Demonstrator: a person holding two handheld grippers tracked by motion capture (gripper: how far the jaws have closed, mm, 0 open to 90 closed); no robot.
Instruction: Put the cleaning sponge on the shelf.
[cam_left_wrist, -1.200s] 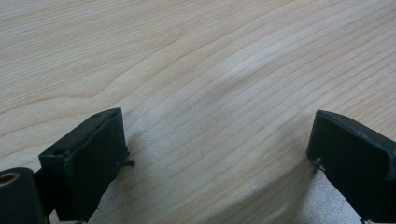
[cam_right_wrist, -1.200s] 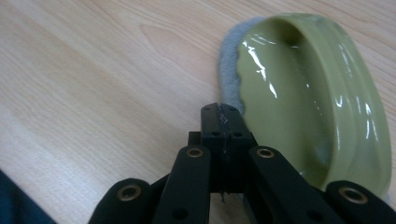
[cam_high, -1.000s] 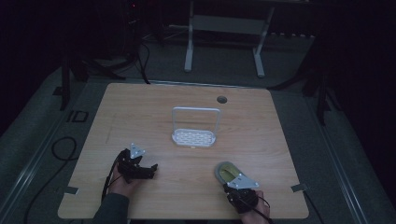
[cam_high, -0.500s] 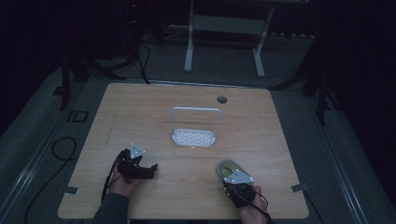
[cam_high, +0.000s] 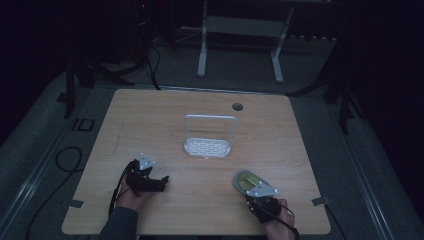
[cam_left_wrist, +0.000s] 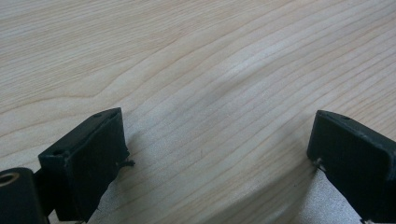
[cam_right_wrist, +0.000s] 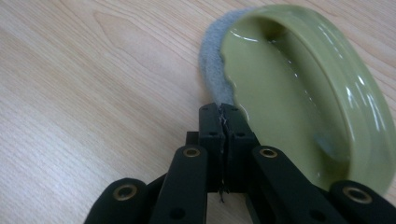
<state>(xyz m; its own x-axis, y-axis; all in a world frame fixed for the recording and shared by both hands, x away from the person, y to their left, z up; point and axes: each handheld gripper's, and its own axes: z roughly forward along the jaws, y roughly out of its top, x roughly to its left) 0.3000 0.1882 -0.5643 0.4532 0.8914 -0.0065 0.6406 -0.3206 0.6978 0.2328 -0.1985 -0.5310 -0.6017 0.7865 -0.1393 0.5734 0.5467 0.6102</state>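
A shallow green dish (cam_right_wrist: 299, 93) lies on the wooden table (cam_high: 150, 125) near its front right, with a grey pad (cam_right_wrist: 212, 56) showing at its far edge. My right gripper (cam_right_wrist: 223, 112) points at the dish's near rim (cam_high: 246, 180). Its jaws look pressed together, though they have just been opening a little. I cannot tell whether a thin edge is caught between them. My left gripper (cam_left_wrist: 219, 144) rests at the front left (cam_high: 161, 181) with its jaws wide open over bare wood.
A white perforated rack with a tall wire hoop (cam_high: 207, 145) stands in the middle of the table. A round cable hole (cam_high: 237, 106) sits near the far edge. A metal stand (cam_high: 240, 30) and cables are on the dark floor around the table.
The right hand and its gripper have shifted slightly at the dish. The left gripper and the rack have stayed where they were.
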